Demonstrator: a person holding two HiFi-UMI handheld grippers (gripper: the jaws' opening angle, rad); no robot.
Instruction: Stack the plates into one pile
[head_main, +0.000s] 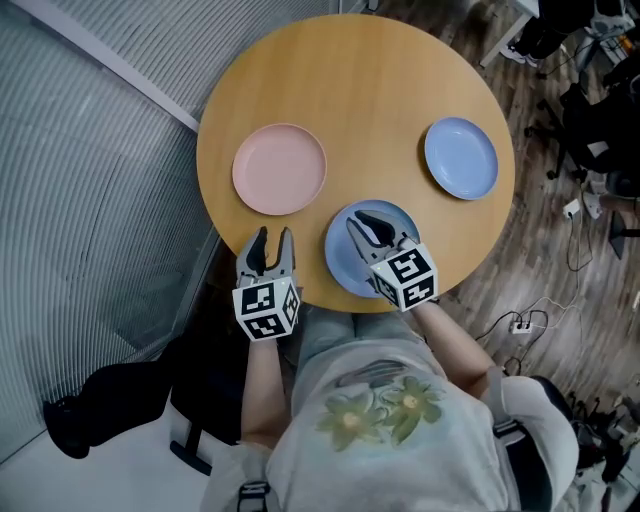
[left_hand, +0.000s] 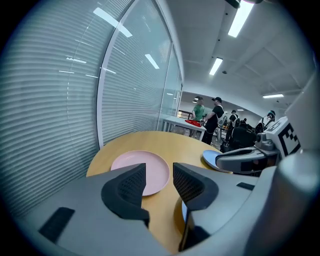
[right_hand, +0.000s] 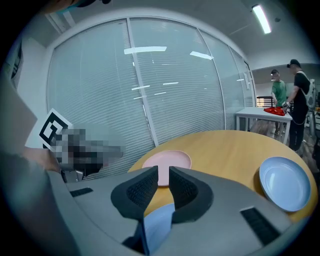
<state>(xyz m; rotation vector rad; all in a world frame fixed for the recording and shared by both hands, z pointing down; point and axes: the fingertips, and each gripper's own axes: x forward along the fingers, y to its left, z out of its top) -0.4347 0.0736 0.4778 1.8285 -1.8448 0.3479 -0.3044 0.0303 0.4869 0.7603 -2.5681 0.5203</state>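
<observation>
The round wooden worktop carries three plates, well apart from each other. The round pink plate lies at the left, a round light-blue plate at the far right, and a second blue plate at the near edge. The right tool hangs over this near plate, jaws clenched together with nothing between them. The left tool is at the near-left edge, released and empty.
</observation>
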